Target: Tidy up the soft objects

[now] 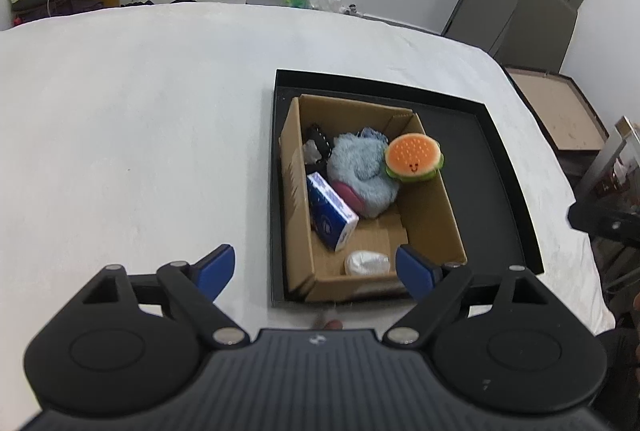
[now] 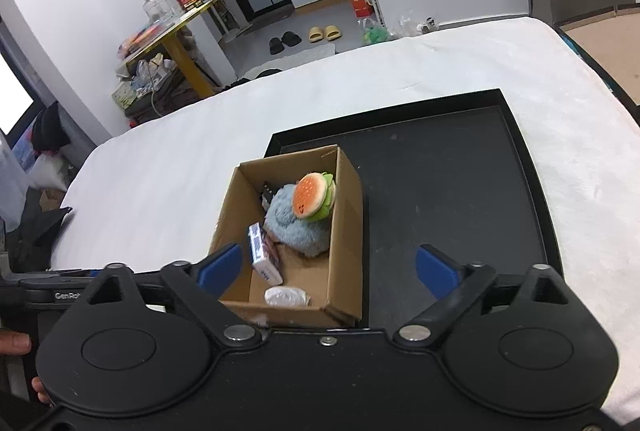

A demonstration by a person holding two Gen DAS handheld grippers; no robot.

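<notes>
- Left tool (image 1: 316, 271) hangs wide open with nothing between my blue fingers (image 1: 214, 269), above the near end of the cardboard box (image 1: 294, 191).
- From this wrist I see the box inside a black tray (image 1: 508, 167) on the white bed (image 1: 132, 135); a burger plush (image 1: 414, 159) leans on a blue plush (image 1: 360, 171), beside a blue pack (image 1: 330, 213) and a white bundle (image 1: 366, 263). A dark item at the far corner is unclear.
- Right tool (image 2: 328, 265) is equally spread and empty; its left finger (image 2: 220, 265) covers the box's (image 2: 346, 231) near corner.

Matt cardboard box (image 1: 298, 167), fluffy plush (image 1: 360, 171)
</notes>
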